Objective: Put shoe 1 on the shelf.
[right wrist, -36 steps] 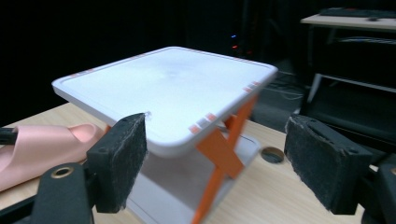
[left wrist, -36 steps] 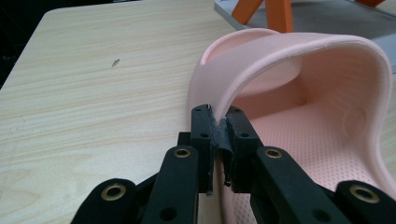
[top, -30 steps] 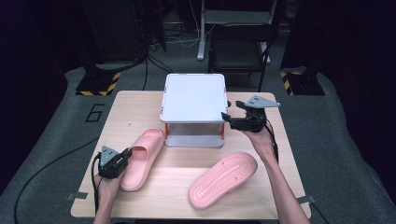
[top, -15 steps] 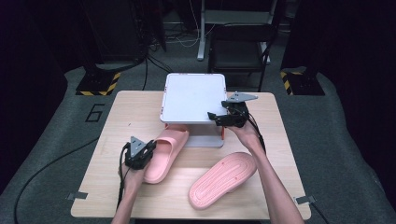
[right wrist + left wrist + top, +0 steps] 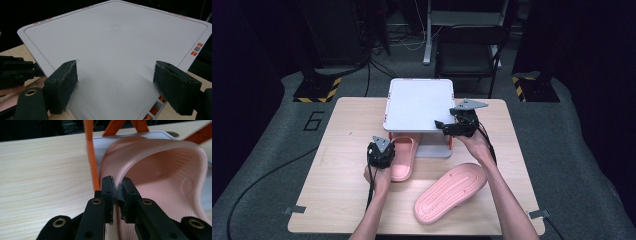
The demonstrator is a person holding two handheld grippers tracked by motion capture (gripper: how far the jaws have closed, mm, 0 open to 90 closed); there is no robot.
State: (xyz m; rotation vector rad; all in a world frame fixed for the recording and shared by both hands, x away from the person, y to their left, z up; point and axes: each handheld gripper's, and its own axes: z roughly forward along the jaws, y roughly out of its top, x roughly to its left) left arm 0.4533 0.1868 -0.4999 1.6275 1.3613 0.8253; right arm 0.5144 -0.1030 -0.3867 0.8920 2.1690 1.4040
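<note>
Wooden table (image 5: 337, 200) bears a white rack (image 5: 419, 102); left gripper (image 5: 381, 152) pinches slipper (image 5: 403, 157); right gripper (image 5: 458, 125) fingers spread

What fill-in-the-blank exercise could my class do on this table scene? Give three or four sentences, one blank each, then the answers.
1. The left claw is shut on the rim of a pink ____.
2. The held slipper has its toe end under the white ____.
3. The right claw hangs over the shelf with its jaws ____.
4. The other slipper lies on the table with its ____ facing up.

Missing words: slipper; shelf; open; sole
</note>
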